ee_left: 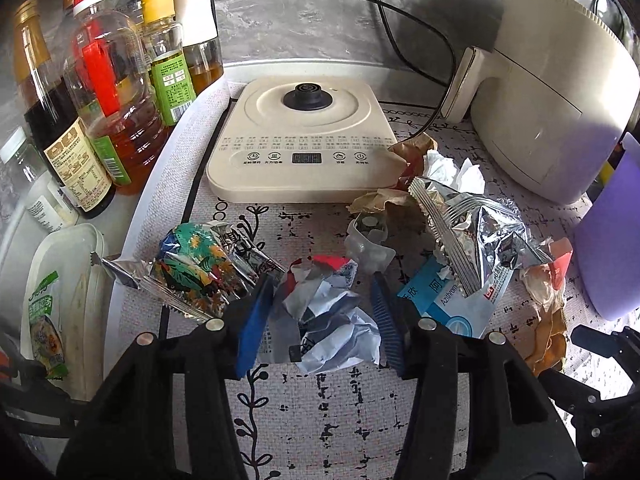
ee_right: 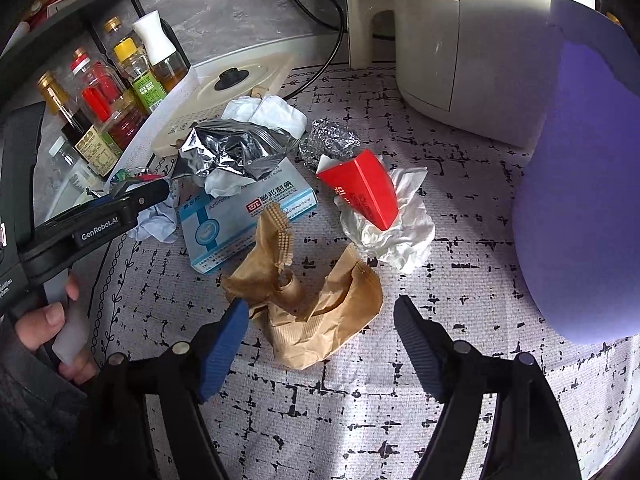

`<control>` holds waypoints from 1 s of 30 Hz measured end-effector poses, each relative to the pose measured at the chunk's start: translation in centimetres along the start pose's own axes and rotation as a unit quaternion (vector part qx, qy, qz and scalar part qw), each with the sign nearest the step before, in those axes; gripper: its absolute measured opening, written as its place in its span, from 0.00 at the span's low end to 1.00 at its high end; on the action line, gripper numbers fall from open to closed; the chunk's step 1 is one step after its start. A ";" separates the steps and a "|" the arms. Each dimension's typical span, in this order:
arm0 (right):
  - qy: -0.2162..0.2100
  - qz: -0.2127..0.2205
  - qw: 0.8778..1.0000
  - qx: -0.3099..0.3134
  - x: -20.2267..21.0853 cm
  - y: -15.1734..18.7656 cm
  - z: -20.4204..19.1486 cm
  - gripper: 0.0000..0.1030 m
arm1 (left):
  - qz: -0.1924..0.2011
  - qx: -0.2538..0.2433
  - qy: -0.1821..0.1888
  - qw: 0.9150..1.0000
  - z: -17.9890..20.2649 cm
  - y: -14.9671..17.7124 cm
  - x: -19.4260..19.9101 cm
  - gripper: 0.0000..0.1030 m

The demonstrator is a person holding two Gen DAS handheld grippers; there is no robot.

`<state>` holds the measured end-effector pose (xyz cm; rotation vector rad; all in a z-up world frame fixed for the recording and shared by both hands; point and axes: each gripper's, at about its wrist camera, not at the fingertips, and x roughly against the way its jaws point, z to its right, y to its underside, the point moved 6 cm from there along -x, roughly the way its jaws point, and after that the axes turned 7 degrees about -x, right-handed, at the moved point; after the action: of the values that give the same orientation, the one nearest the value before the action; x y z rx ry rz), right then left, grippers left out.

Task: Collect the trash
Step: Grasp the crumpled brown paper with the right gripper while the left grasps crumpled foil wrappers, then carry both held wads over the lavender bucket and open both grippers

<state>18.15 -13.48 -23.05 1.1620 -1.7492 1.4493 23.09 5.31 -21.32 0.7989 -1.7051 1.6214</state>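
Note:
My left gripper [ee_left: 320, 308] points down at the patterned mat, its blue pads touching both sides of a crumpled white and blue paper wad [ee_left: 336, 320]. A colourful foil wrapper [ee_left: 192, 268] lies just left of it, with a silver foil bag [ee_left: 472, 232] and a blue medicine box [ee_left: 448, 304] to the right. My right gripper [ee_right: 320, 312] stands open over a crumpled brown paper bag [ee_right: 328, 320], one finger on each side of it. Beyond it, a red carton [ee_right: 368, 192] rests on white tissue [ee_right: 392, 236]. The left gripper [ee_right: 120, 208] also shows in the right wrist view, held by a hand.
A cream induction cooker [ee_left: 304, 140] sits at the back with a black cable behind it. A cream air fryer [ee_left: 552, 100] is at the right. Several oil and sauce bottles [ee_left: 100, 100] line the left edge. A purple container [ee_right: 580, 200] stands close on the right.

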 end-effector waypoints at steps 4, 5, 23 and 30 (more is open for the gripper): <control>-0.008 -0.020 1.000 -0.002 -0.3 0.5 -0.1 0.26 | 0.010 -0.001 0.007 1.000 0.2 -0.1 0.6 0.33; -0.009 -0.015 1.000 0.000 0.0 0.6 -0.2 0.20 | 0.014 -0.003 0.007 1.000 0.3 -0.1 1.1 0.33; -0.062 0.057 0.996 0.006 8.2 -0.2 -0.3 0.16 | 0.105 0.032 0.035 0.993 1.2 0.0 12.0 0.32; -0.083 0.113 0.990 -0.002 13.6 -1.9 0.1 0.17 | 0.142 0.021 0.034 0.989 2.8 -1.7 16.7 0.33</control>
<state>13.68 -17.16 -10.57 1.1403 -2.0528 1.5145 14.16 2.50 -7.13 0.5301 -1.8041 1.8577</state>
